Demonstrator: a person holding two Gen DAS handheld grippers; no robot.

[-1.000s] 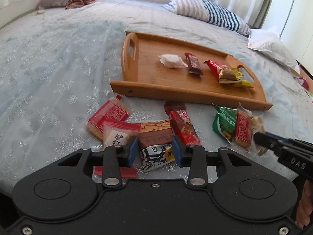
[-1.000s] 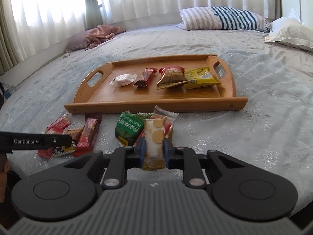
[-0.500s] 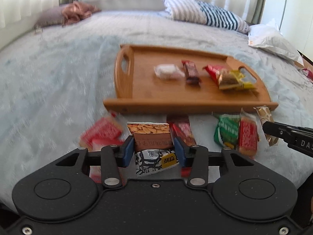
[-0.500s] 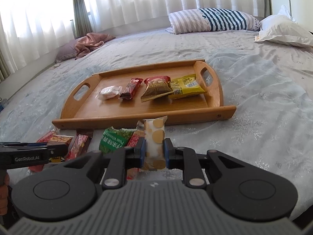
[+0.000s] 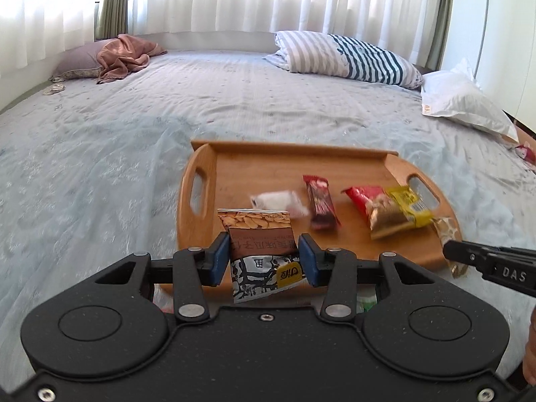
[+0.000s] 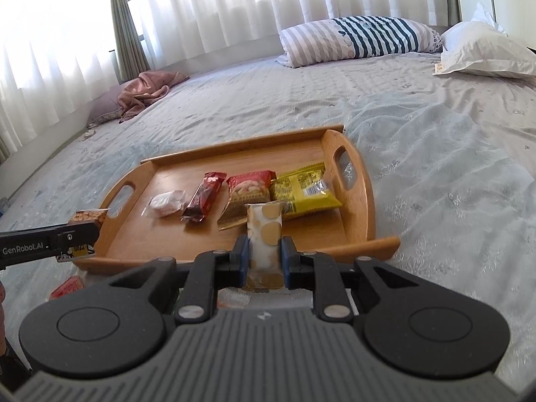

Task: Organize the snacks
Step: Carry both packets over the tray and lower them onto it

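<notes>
My left gripper [image 5: 264, 258] is shut on an almond snack packet [image 5: 259, 238] and holds it above the near left edge of the wooden tray [image 5: 268, 164]. My right gripper [image 6: 264, 256] is shut on a white biscuit packet with gold dots [image 6: 264, 234], held over the tray's [image 6: 365, 197] near edge. On the tray lie a white candy [image 6: 165, 202], a dark red bar [image 6: 204, 196], a red snack bag [image 6: 248, 189] and a yellow packet [image 6: 306, 186]. The right gripper also shows in the left wrist view [image 5: 450, 251], and the left gripper in the right wrist view [image 6: 92, 231].
The tray sits on a bed with a light blue cover [image 5: 83, 167]. A striped pillow [image 5: 345, 58] and a white pillow [image 5: 462, 104] lie at the back right, a pink cloth [image 5: 125, 53] at the back left. A red packet [image 6: 65, 286] lies below the tray's near edge.
Both grippers have lifted their packets off the bed and moved forward over the tray's near edge. The loose snacks on the bed have dropped below and behind the grippers.
</notes>
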